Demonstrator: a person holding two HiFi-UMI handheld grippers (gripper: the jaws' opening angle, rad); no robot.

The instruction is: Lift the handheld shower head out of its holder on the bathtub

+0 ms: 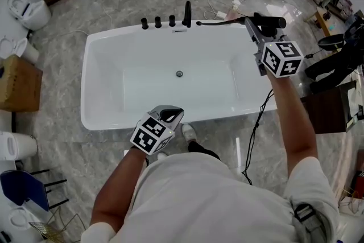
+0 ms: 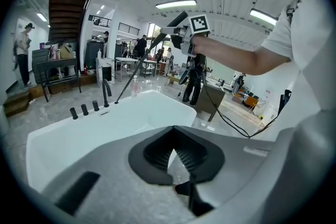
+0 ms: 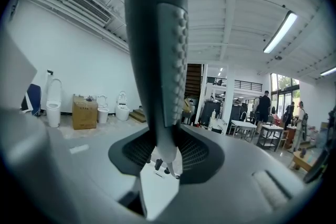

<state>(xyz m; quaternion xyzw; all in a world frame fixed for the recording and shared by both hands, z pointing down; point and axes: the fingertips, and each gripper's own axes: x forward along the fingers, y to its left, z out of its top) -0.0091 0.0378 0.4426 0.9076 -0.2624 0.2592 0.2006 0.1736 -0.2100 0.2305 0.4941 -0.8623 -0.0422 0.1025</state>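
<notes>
Pinching the shower head [image 3: 157,60] between the fingers of the right gripper [image 1: 250,23], up in the air at about 2 o'clock off the tub [image 1: 88,82], apparently already clear of its holder.

Judging what makes this step go well:
- raising straight and slowly
- gripping across the nubbed handle, not the smooth taper
- watching the hose [image 1: 222,21], drawn straight back to the rim at 12 o'clock
- avoiding any tug past its slack

Resting the left gripper [image 1: 169,115] low at the tub's 6 o'clock rim, fingers pressed together on nothing, well apart from the work.

Showing the grip itself in the right gripper view alone: handle standing upright through the fingers, nubbed face turned partly toward the camera.

Showing the height in the left gripper view alone: shower head raised well above the rim, hose slanting down toward the taps [image 2: 84,110].

Giving the plan layout in the head view alone, yet leaving the holder hard to pick out among the black fittings at 12 o'clock.
</notes>
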